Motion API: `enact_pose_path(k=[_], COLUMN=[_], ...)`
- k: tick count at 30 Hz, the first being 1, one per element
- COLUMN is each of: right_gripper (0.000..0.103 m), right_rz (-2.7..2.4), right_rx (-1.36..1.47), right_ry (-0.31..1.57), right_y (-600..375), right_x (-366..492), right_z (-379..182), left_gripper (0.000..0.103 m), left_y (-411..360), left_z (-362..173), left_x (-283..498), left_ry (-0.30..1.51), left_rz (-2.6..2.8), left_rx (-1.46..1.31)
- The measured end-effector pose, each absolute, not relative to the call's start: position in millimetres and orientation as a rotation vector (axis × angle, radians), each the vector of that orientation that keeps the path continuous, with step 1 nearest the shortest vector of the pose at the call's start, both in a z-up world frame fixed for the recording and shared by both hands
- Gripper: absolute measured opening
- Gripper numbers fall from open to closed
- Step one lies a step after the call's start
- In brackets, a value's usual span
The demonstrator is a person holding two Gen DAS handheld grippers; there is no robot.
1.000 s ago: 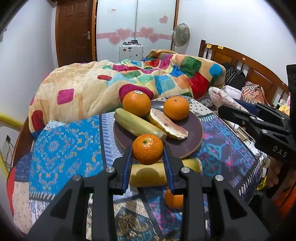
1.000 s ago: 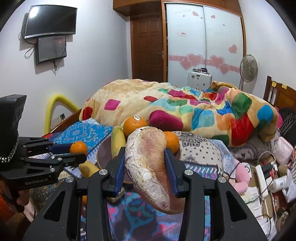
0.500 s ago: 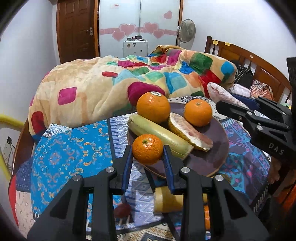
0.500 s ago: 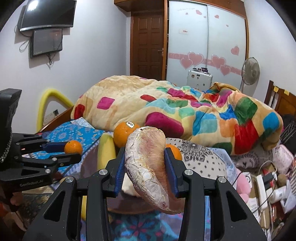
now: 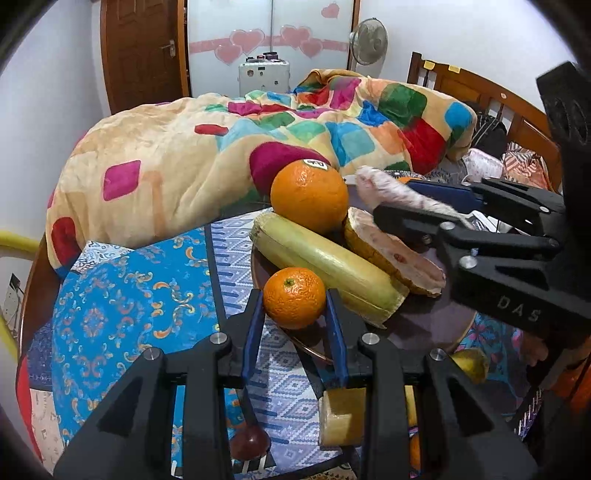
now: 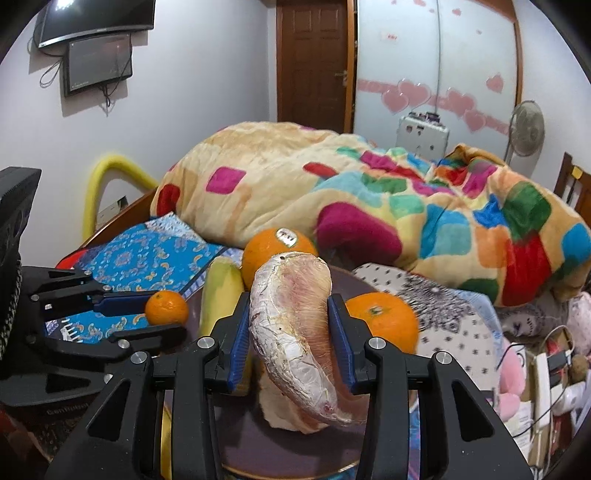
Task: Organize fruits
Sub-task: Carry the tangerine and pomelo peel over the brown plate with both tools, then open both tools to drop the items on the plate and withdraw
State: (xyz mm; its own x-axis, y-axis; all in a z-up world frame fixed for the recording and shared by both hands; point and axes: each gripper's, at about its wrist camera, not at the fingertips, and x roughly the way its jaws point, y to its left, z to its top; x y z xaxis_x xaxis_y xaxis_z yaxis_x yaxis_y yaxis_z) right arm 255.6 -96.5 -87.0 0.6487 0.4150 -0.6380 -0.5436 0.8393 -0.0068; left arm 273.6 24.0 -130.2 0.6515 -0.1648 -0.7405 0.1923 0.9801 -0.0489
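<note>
The left gripper [image 5: 294, 317] clamps a small mandarin [image 5: 294, 297] between its fingers over the near rim of the brown plate [image 5: 424, 325], while the right gripper [image 6: 291, 338] grasps a pomelo wedge [image 6: 295, 332] above the plate, beside a large orange [image 5: 309, 196] and a green banana [image 5: 325, 262]

A patchwork blanket [image 6: 369, 199] heaped on a bed, a standing fan [image 5: 368, 38] and wooden door [image 6: 312, 62] behind, wall-mounted television [image 6: 96, 16] above.

My left claw [image 5: 294, 301] clamps a small round orange mandarin [image 5: 294, 297] over the dark brown round plate's [image 5: 424, 325] rim; my right claw [image 6: 291, 332] grips a pale pink peeled pomelo wedge [image 6: 295, 332] above it.
</note>
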Motion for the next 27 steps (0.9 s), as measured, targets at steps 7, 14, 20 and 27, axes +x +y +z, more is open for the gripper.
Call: enact_pose_path(k=[7, 14, 20, 27], right_gripper=[0.037, 0.037, 0.038, 0.038], right_rz=[0.578, 0.558, 0.553, 0.541], right_rx=[-0.213, -0.216, -0.212, -0.235], right_ry=[0.710, 0.704, 0.690, 0.650], right_y=[-89.2, -90.5, -96.4, -105.1], right_x=[261.5, 261.0, 251.2, 223.3], right_z=[-93.4, -88.8, -79.5, -64.6], left_gripper=[0.033, 0.047, 0.049, 0.055], left_y=[19.3, 16.8, 17.6, 22.5], left_z=[-130.8, -126.0, -110.9, -89.6], left_x=[274.9, 271.1, 257.2, 229.9], left_ry=[0.843, 0.828, 0.799, 0.764], left_rz=[-0.213, -0.213, -0.203, -0.179], left_rx=[0.040, 0.039, 0.045, 0.056])
